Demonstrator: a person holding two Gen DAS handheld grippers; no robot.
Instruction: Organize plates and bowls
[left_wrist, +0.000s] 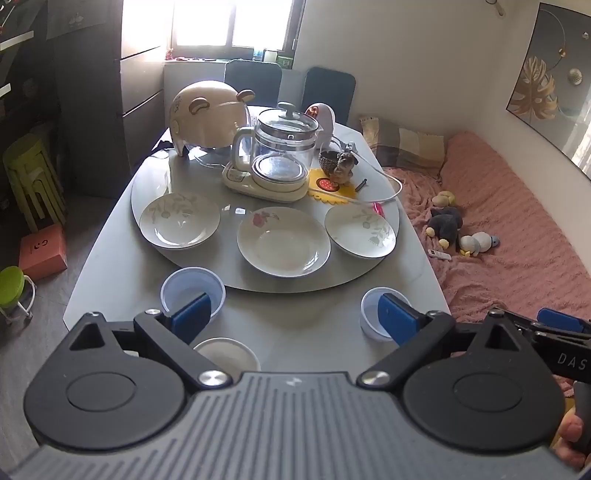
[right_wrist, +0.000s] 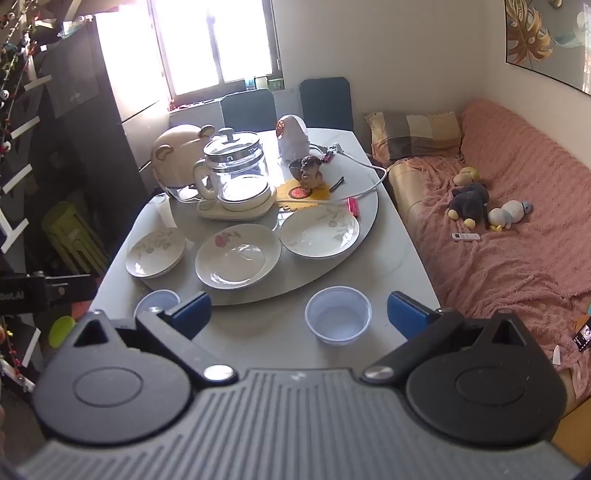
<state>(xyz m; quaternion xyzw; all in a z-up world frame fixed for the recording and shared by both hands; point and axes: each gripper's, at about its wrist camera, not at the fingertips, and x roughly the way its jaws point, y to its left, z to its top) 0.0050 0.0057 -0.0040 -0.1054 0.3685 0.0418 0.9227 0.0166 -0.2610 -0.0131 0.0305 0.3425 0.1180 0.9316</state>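
Three floral plates lie on the grey turntable (left_wrist: 207, 275): a left plate (left_wrist: 180, 219), a middle plate with a pink flower (left_wrist: 283, 246) and a right plate (left_wrist: 360, 230). They also show in the right wrist view: the left plate (right_wrist: 155, 252), the middle plate (right_wrist: 238, 259) and the right plate (right_wrist: 319, 230). Two clear plastic bowls (left_wrist: 190, 290) (left_wrist: 371, 314) and a white bowl (left_wrist: 227, 353) stand on the table near me. My left gripper (left_wrist: 291, 314) is open and empty above the table's near edge. My right gripper (right_wrist: 299, 314) is open and empty, with the right plastic bowl (right_wrist: 338, 315) between its fingers' line of sight.
A glass kettle on its base (left_wrist: 275, 155), a cream bear-eared appliance (left_wrist: 208, 114), a figurine (left_wrist: 338, 166) and a white cable sit at the back of the turntable. A pink sofa with plush toys (left_wrist: 498, 221) lies to the right. Green stools (left_wrist: 29, 177) stand to the left.
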